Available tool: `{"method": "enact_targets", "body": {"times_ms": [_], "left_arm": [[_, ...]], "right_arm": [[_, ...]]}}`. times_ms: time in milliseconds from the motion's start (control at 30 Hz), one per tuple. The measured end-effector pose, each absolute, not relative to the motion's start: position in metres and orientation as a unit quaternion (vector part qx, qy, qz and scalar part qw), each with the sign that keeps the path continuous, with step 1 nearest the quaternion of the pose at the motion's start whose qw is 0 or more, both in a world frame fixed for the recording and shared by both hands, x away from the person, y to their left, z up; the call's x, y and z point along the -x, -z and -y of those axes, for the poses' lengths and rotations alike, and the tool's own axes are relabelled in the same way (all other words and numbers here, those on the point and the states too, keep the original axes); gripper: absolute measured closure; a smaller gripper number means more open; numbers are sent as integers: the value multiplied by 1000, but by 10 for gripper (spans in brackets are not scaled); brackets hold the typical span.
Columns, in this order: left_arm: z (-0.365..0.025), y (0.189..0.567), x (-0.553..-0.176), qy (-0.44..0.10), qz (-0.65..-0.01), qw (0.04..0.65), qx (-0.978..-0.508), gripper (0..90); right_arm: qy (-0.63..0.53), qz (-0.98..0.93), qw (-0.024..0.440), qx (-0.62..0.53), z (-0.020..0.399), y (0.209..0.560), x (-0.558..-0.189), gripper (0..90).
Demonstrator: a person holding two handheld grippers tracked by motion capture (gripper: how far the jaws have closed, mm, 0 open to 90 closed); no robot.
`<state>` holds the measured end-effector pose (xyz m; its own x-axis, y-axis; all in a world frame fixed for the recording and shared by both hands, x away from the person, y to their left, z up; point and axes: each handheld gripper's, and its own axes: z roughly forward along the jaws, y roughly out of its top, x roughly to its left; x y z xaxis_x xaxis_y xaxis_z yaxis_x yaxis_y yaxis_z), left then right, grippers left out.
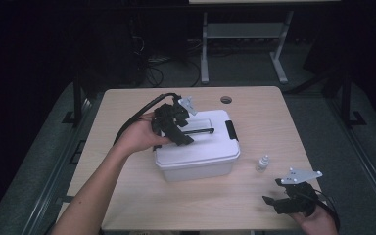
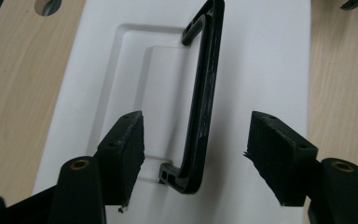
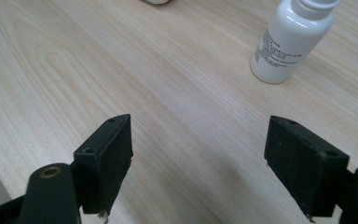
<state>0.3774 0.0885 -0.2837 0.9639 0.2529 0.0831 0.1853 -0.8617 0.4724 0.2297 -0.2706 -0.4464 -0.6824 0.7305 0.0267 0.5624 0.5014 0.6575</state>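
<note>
A white lidded plastic box [image 1: 200, 152] stands in the middle of the wooden table. Its black carry handle [image 2: 204, 100] lies in a recess of the lid [image 2: 265, 56]. My left gripper [image 2: 196, 158] hovers over the lid with the handle's near end between its jaws, and gaps show on both sides, so the pads do not touch it. In the high view the left gripper [image 1: 182, 138] sits over the lid's left part. My right gripper [image 3: 198, 161] is open above bare table near the front right corner [image 1: 273, 200]. A small white bottle [image 3: 292, 41] stands beyond it.
The small bottle [image 1: 262, 164] stands to the right of the box. A black latch [image 1: 231, 130] sits on the box's right end. A round cable hole [image 1: 226, 100] is in the table at the back. A desk frame [image 1: 245, 44] stands on the floor behind.
</note>
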Motion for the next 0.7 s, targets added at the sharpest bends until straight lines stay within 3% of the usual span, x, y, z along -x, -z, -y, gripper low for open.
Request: {"method": "enact_targets", "body": {"times_ms": [700], "left_arm": [[-75, 287, -389, -69, -124, 228, -963, 716]], "right_arm": [[-322, -860, 133, -374, 271, 446, -228, 229]]}}
